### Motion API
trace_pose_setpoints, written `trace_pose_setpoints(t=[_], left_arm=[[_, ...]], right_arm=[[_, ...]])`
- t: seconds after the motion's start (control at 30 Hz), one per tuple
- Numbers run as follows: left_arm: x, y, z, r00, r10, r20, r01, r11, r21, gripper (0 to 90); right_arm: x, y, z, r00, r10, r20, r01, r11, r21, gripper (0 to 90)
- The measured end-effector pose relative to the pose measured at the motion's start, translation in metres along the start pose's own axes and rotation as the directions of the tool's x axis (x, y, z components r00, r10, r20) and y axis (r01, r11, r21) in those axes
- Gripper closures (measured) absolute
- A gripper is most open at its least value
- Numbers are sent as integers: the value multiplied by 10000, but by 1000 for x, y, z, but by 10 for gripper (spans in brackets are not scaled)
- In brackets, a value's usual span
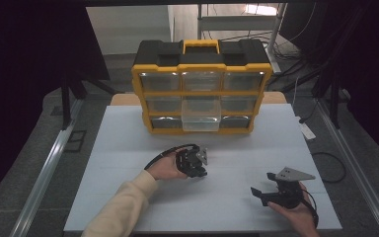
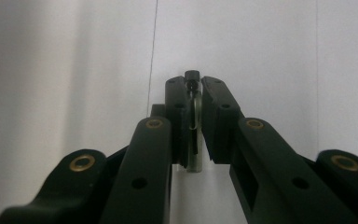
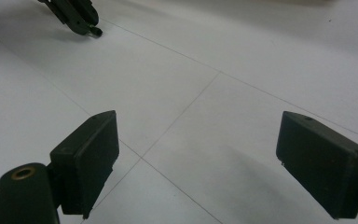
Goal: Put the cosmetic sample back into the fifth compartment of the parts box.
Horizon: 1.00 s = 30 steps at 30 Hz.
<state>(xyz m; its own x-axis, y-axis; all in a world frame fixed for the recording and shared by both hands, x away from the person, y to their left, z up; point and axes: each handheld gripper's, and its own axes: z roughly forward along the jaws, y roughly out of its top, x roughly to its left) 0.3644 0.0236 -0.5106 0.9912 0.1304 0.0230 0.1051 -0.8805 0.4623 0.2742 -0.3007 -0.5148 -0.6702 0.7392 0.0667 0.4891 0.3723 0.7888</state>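
White bench [image 1: 128, 148]: my left gripper [image 2: 195, 88] clamps a small bolt [image 2: 192, 75]; right gripper [image 3: 198, 158] gapes, empty; one drawer [image 1: 201, 117] of the organizer [image 1: 201, 86] out, drop-off likely pending.

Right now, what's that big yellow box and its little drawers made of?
The yellow and black organizer box looks like hard moulded plastic with a dull sheen. Its drawers look like clear plastic, since you can see through them, and one sticks out. What's inside is too small to tell.
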Motion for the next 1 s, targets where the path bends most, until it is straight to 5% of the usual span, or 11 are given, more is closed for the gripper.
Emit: trace_pose_setpoints(t=[0.63,1.0], left_arm=[[-5,2,-25,9972,-557,-502,526,9967,-613,804],[-8,1,-44,9927,-1094,-502,1013,9846,-1423,804]], right_arm=[[0,0,0,10000,23,21,-22,10000,-20,133],[0,0,-1,10000,51,83,-51,10000,-56,134]])
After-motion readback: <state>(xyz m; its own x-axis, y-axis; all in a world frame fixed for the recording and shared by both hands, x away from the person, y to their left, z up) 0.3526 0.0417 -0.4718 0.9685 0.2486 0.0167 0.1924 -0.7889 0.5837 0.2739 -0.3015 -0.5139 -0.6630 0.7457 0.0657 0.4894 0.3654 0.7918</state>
